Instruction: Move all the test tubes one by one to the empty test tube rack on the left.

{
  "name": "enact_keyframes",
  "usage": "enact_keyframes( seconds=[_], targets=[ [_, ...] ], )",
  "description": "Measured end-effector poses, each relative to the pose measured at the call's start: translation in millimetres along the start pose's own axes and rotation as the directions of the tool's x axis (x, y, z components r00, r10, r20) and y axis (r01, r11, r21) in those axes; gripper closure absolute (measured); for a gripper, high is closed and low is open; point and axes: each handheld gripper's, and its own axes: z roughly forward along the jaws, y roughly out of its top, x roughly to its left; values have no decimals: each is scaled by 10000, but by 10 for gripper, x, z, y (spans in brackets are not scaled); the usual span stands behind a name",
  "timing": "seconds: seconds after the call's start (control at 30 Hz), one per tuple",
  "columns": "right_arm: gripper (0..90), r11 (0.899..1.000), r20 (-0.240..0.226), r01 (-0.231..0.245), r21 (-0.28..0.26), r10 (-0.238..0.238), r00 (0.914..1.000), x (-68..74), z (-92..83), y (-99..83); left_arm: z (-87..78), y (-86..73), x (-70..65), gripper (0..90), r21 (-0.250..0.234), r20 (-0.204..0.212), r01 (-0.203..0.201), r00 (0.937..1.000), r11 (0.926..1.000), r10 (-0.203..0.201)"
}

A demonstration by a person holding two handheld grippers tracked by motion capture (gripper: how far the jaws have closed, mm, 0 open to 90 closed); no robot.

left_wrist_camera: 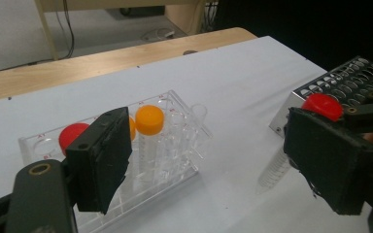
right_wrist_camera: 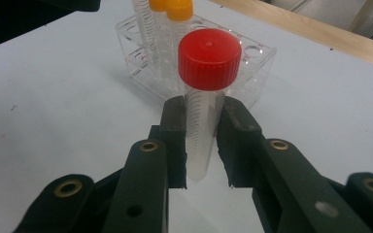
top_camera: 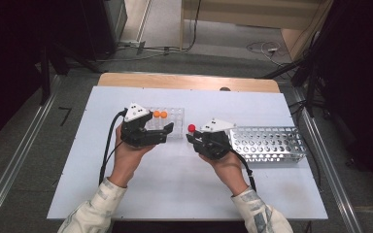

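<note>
My left tongs [top_camera: 167, 129] stand wide open and empty beside the clear rack [top_camera: 175, 116], which holds two orange-capped tubes [top_camera: 160, 114] and one red-capped tube [left_wrist_camera: 72, 135]. Just right of them, above the counter [top_camera: 175, 184], my right tongs [right_wrist_camera: 201, 141] clamp one red-capped tube [right_wrist_camera: 209, 60] upright. Behind those tongs lies one metal rack [top_camera: 269, 143].

Even overhead light brightens the white table [top_camera: 175, 184], surroundings fall dark, and near jaws look slightly soft
</note>
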Motion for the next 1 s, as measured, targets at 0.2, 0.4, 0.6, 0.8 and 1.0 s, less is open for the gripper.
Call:
enact_keyframes(
  seconds=[0.2, 0.4, 0.6, 0.8, 1.0],
  targets=[
    [712, 10000, -138, 36, 65, -35, 9999, 52, 72, 25, 29, -14, -75, 191, 88, 302, -188, 9994, 9998, 185],
    [712, 9998, -384, 118, 134, -113, 9992, 135, 154, 60, 57, -30, -137, 272, 168, 827, -419, 9958, 9990, 404],
    [712, 9995, -604, 257, 191, -245, 9979, 234, 223, 102, 64, -48, -163, 437, 279, 1206, -663, 9907, 9974, 625],
    [712, 9992, -747, 369, 141, -358, 9966, 303, 242, 140, 65, -63, -168, 611, 290, 1131, -882, 9900, 9957, 844],
    [711, 9993, -746, 337, 135, -326, 9967, 302, 240, 146, 76, -72, -181, 690, 335, 1179, -1050, 9879, 9939, 1004]
  ],
)
